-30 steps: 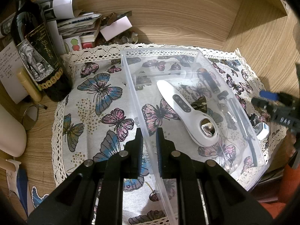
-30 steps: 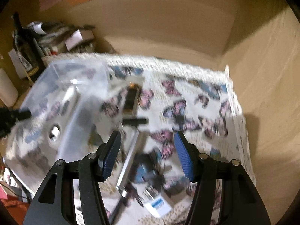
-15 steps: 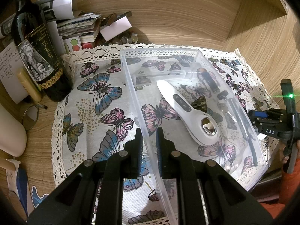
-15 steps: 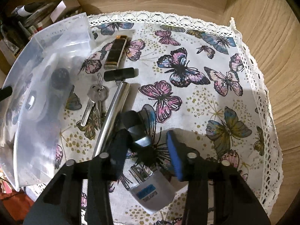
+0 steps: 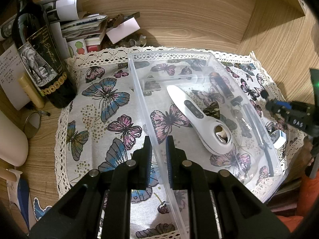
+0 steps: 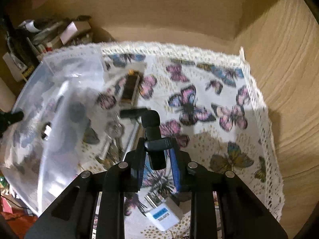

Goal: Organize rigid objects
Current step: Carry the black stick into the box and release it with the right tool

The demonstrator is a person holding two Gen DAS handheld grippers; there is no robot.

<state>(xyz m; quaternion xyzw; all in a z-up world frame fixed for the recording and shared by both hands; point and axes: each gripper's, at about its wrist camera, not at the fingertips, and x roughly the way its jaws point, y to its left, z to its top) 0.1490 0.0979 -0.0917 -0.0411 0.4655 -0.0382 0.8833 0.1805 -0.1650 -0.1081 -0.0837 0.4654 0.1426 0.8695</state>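
Note:
My left gripper (image 5: 158, 153) is shut on the near wall of a clear plastic bin (image 5: 139, 91) that stands on the butterfly cloth. A white handheld device (image 5: 199, 117) lies in the bin. My right gripper (image 6: 157, 159) is shut on a small black clip-on microphone (image 6: 152, 131) and holds it above the cloth, right of the bin (image 6: 51, 119). It also shows at the right edge of the left wrist view (image 5: 279, 107). On the cloth beside the bin lie a lighter (image 6: 130, 89), keys (image 6: 113, 131), a metal rod (image 6: 129, 139) and a white plug adapter (image 6: 165, 215).
A dark wine bottle (image 5: 37, 59), stacked papers and boxes (image 5: 83, 29) and a cream tube (image 5: 31, 93) stand at the back left. Wooden walls (image 6: 279, 79) close in the back and right. The lace cloth edge (image 6: 265, 139) runs along the right.
My right gripper dropped onto the black microphone, closed on it and lifted it off the cloth. My left gripper kept its hold on the bin wall.

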